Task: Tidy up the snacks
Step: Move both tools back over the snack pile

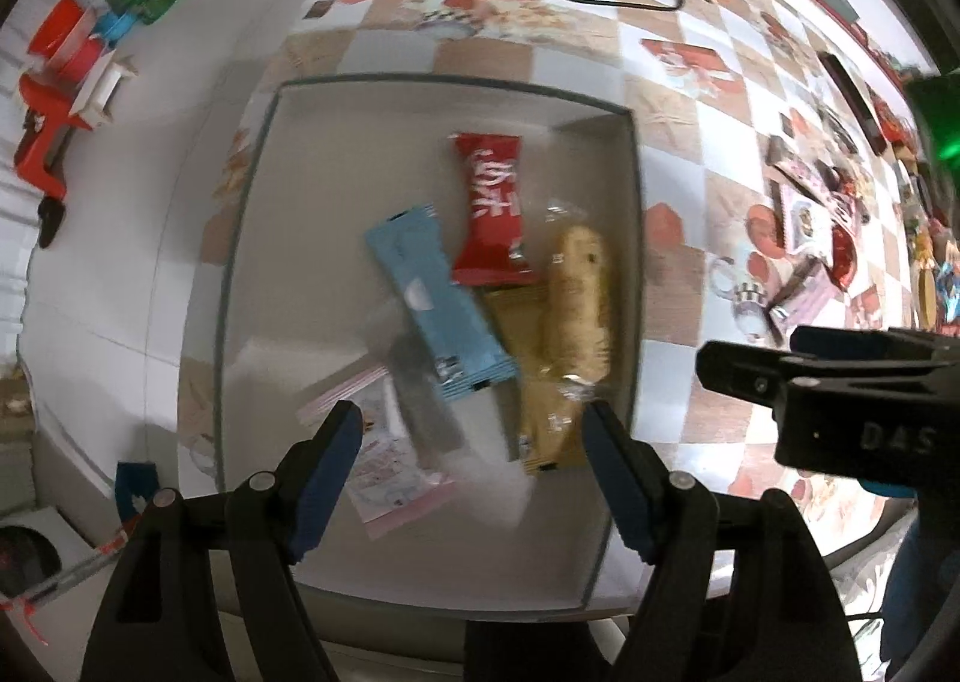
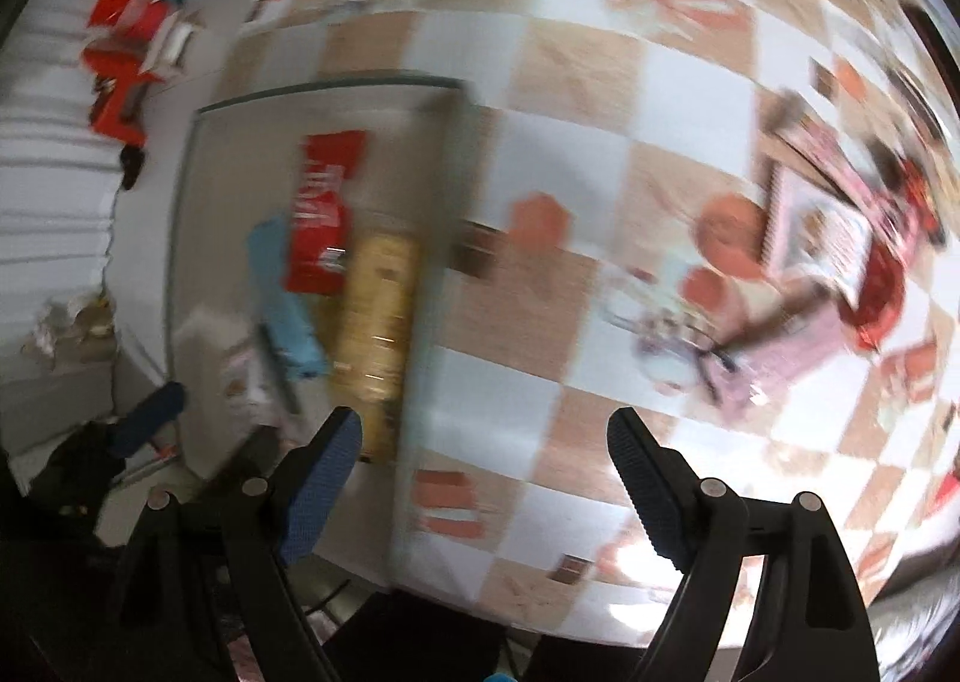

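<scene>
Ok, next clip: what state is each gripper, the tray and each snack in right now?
left gripper: open, empty, above the tray
right gripper: open, empty, over the checkered tablecloth
tray: holds several snacks
red packet: flat in tray
light blue packet: lies across other wrappers
clear-wrapped biscuit roll: against the tray's right wall

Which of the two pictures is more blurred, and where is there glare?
Right wrist view: heavy motion blur, smearing the checkered tablecloth and tray. Left wrist view: mostly sharp, red snack packet readable; glare on the clear wrapper. Both show fisheye bending.
</scene>
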Motion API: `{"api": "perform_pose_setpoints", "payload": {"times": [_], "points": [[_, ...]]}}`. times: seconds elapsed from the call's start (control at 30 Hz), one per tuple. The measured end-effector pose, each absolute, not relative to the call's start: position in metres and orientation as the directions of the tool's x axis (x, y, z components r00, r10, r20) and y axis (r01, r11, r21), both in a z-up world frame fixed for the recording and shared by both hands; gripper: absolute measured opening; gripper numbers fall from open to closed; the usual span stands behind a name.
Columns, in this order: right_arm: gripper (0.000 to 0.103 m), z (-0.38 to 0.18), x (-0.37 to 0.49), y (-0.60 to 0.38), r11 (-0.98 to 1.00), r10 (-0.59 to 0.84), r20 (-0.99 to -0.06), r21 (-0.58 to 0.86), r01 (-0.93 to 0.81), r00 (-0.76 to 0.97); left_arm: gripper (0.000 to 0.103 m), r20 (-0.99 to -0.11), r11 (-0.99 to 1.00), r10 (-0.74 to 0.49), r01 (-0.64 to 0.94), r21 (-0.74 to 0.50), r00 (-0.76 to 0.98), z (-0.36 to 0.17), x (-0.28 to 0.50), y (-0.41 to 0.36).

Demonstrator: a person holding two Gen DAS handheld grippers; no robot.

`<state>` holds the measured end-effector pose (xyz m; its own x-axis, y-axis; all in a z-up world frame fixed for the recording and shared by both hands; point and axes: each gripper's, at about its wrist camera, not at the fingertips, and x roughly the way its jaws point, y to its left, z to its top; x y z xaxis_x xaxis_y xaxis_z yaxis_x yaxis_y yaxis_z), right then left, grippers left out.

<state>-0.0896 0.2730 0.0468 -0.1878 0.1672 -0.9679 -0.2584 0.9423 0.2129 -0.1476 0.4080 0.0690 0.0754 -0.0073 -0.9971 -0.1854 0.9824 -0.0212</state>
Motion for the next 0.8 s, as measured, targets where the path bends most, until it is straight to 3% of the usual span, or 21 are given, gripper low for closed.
{"api": "perform_pose_setpoints", "payload": {"times": [0.1,0.2,0.8], "points": [[0.085,0.040,-0.087,0.244,0.961,0.157,-0.969,0.195,-0.197,-0.193,0.079,-0.996,0.989,-0.005,-0.144,-0.017,0.084,0.073,-0.140,0.393],[0.103,0.034,-0.087,0.213,0.975,0.154,-0.969,0.180,-0.128,-0.193,0.079,-0.996,0.995,-0.009,-0.103,-0.019,0.094,0.078,-0.131,0.375],[0.103,0.009,-0.103,0.058,0.982,0.166,-0.960,0.140,0.128,-0.224,0.079,-0.997,0.979,-0.021,0.205,-0.006,0.072,0.061,-0.071,0.235]]}}
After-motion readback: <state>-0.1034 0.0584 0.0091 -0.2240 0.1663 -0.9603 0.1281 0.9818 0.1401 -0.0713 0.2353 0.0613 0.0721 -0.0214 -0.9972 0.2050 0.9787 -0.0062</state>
